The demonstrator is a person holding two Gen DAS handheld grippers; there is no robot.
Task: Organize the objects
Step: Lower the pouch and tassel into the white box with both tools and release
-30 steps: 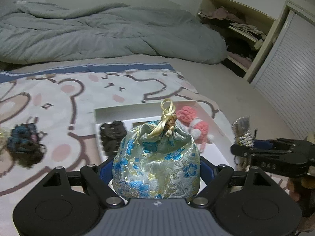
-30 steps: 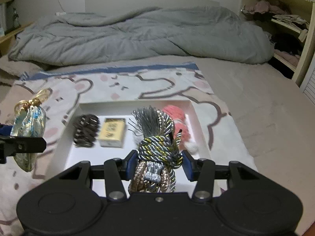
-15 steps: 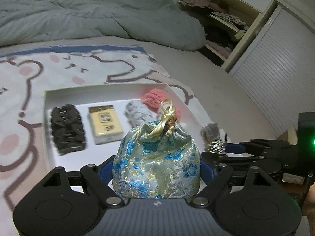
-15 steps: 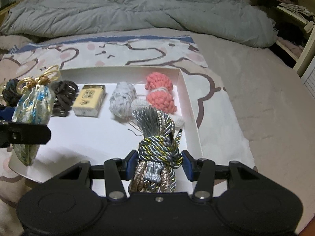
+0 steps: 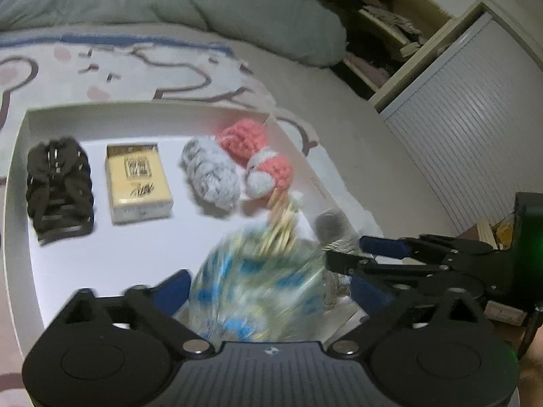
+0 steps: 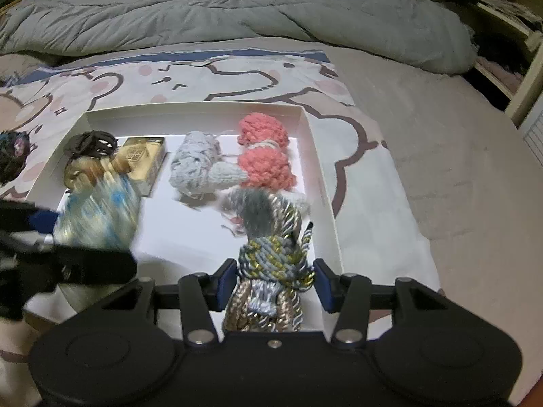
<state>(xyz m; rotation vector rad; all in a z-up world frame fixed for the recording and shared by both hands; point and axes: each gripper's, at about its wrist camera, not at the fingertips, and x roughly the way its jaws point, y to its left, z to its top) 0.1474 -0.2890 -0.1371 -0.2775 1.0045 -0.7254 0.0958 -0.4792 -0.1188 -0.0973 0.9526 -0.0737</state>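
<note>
Left gripper [image 5: 268, 291]: spread around blurred pouch [image 5: 258, 288] — over tray [image 5: 15, 183] front.
Right gripper [image 6: 273, 285]: clamps cord bundle [image 6: 271, 264], long axis forward — tray's right-front corner.

Inside the white tray [image 6: 320, 173], the far half is taken: a black hair clip [image 5: 59, 188], a yellow box [image 5: 137, 183], a grey yarn bundle [image 5: 210, 176] and a pink yarn bundle [image 6: 266, 161] lie in a row along the back wall. The bare floor of the tray in front of that row, toward its left wall, is open. The near right part is crowded by a brocade pouch [image 5: 258, 285] between the left tongs [image 5: 268, 291] and a braided cord bundle [image 6: 271, 264] between the right tongs [image 6: 273, 286].
</note>
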